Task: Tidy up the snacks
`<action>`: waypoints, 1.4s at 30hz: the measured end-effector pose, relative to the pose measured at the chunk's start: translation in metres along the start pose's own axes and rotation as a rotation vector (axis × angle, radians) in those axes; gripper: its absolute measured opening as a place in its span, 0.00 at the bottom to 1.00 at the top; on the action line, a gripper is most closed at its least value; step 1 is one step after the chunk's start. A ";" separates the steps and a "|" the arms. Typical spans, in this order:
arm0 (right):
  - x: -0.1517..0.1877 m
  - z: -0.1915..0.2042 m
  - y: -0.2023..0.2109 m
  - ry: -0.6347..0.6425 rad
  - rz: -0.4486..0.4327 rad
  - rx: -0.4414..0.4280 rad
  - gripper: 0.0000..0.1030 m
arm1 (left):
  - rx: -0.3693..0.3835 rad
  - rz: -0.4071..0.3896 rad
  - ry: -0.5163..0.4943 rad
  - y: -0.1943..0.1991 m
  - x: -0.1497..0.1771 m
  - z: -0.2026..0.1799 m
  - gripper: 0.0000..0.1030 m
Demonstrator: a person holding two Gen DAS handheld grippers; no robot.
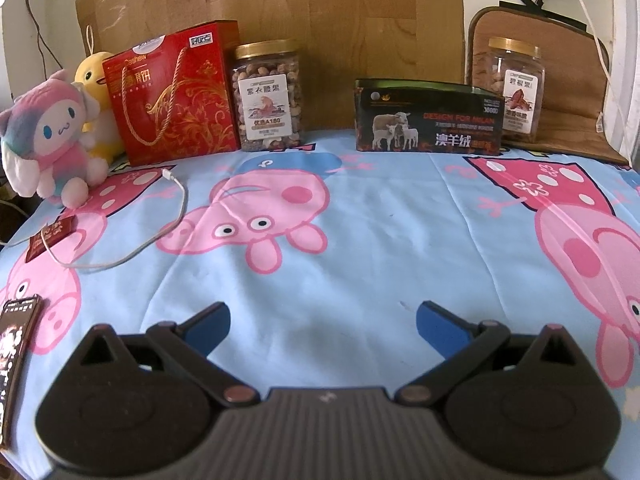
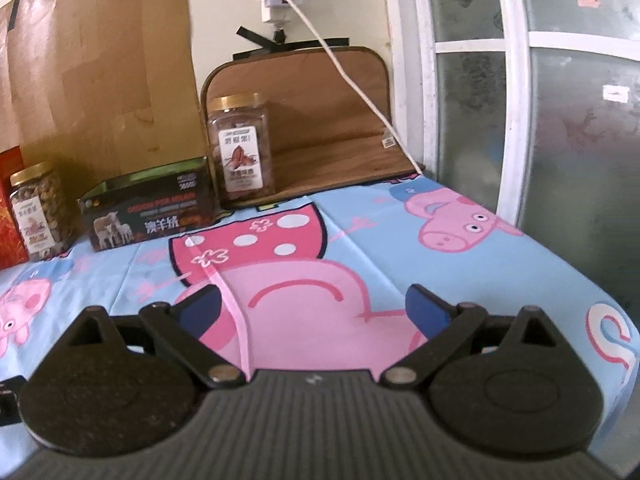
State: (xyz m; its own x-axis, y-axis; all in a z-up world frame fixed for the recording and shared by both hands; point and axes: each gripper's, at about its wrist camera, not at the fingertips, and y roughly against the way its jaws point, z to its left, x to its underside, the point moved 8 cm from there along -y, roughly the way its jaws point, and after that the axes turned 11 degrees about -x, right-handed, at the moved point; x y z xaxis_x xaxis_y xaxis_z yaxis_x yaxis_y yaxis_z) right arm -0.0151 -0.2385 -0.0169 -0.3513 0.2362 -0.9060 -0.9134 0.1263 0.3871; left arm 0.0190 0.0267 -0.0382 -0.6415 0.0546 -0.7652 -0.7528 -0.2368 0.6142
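A red gift box (image 1: 176,94) stands at the back left with a jar of nuts (image 1: 269,96) beside it. A dark box with sheep on it (image 1: 428,120) lies at the back right, and a second nut jar (image 1: 514,88) stands behind it on a brown mat. A small red packet (image 1: 52,236) and a dark packet (image 1: 16,356) lie at the left edge. My left gripper (image 1: 322,322) is open and empty over the cloth. My right gripper (image 2: 314,312) is open and empty; its view shows the second jar (image 2: 242,148), the dark box (image 2: 148,208) and the first jar (image 2: 38,210).
The table has a blue Peppa Pig cloth (image 1: 360,220). Two plush toys (image 1: 52,136) sit at the back left. A white cable (image 1: 160,224) lies on the cloth. Cardboard (image 1: 280,8) lines the wall. A window frame (image 2: 512,100) borders the right side.
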 end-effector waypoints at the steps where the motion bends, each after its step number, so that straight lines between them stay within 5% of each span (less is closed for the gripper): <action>1: -0.001 -0.001 0.000 -0.001 -0.002 0.002 0.97 | 0.000 -0.001 -0.001 0.000 0.000 0.000 1.00; 17: -0.001 -0.002 0.001 -0.006 -0.002 -0.004 0.97 | -0.006 -0.023 -0.020 0.005 0.000 -0.004 1.00; 30: 0.010 0.049 0.011 0.054 0.035 -0.174 0.97 | -0.007 -0.048 -0.035 0.014 -0.002 -0.006 1.00; 42: 0.016 0.066 0.010 0.082 0.057 -0.214 0.98 | 0.001 -0.053 -0.011 0.016 -0.003 0.001 1.00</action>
State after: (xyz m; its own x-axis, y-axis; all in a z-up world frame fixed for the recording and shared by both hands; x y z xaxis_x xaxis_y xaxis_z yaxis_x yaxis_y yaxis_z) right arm -0.0165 -0.1701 -0.0163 -0.4111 0.1567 -0.8980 -0.9113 -0.0942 0.4008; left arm 0.0092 0.0236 -0.0259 -0.6026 0.0774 -0.7943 -0.7856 -0.2327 0.5733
